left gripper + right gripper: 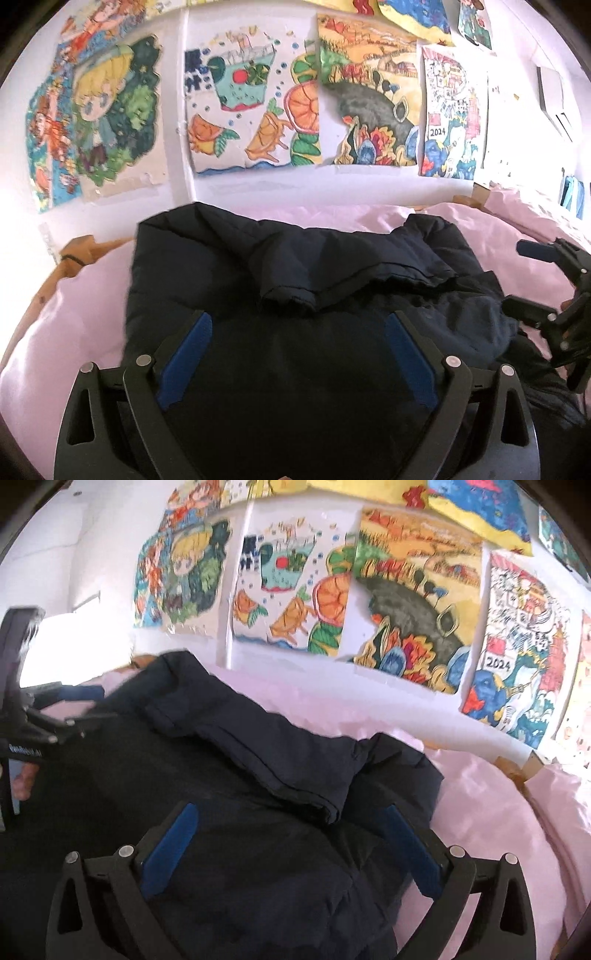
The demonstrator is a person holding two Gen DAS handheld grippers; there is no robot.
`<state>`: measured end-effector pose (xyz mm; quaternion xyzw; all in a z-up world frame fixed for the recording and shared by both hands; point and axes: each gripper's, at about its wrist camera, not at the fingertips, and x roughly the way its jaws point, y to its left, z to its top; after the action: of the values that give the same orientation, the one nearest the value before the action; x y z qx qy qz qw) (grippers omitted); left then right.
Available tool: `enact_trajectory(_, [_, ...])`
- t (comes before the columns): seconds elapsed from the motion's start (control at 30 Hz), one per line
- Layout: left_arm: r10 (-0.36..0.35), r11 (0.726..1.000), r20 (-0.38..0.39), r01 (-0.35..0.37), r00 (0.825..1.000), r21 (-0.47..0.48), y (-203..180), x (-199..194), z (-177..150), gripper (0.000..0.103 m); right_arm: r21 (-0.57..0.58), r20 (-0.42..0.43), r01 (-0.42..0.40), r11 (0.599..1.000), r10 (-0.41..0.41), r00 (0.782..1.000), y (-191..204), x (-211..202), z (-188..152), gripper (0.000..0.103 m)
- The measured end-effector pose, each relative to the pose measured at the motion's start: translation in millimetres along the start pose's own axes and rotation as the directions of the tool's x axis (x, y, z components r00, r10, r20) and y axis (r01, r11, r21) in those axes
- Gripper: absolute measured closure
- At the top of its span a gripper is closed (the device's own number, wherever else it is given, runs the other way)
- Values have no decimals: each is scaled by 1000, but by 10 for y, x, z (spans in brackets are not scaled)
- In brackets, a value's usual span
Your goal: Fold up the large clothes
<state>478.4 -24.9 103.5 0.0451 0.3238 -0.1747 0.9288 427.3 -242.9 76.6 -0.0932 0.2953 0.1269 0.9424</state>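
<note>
The left gripper point(299, 325) is seen with its jaws spread wide, blue pads point(184, 358) facing each other and nothing pinched between them. Below the gap, the dark navy padded jacket point(295, 280) is laid out, filling the left wrist view from its centre down to six o'clock. The right gripper point(291, 816) is likewise held wide apart, empty, with the same jacket point(221, 794) spread beneath it.

A sleeve point(332, 273) is folded across the jacket's body, its cuff ending just beyond the left gripper's fingertips, toward twelve o'clock. In the right wrist view that sleeve point(266, 753) is seen running from ten o'clock down to the centre.

The jacket is rested on a pale pink bedcover point(74, 302), visible at nine and three o'clock around it. The right gripper point(554, 295) is caught at three o'clock in the left wrist view, over the jacket's edge; the left gripper point(74, 701) shows at nine o'clock in the right wrist view, blurred, with what may be fingertips of a hand point(24, 779) behind it.

Children's paintings point(251, 107) are pinned across the white wall point(258, 192) at twelve o'clock.
</note>
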Motion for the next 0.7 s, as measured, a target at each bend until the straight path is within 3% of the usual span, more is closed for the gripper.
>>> enact_trajectory(0.3, [20, 996, 8, -20, 1000, 83, -235, -853, -13, 10, 46, -33, -20, 999, 22, 999, 218, -877, 116, 0])
enact_trajectory(0.4, [11, 993, 12, -12, 1000, 116, -356, -1178, -44, 10, -13, -46, -35, 999, 35, 998, 430, -1235, 84, 0])
enact_trajectory(0.7, [-41, 976, -100, 61, 994, 207, -664, -1876, -297, 10, -95, -83, -104, 990, 96, 992, 1012, -2023, -250, 0])
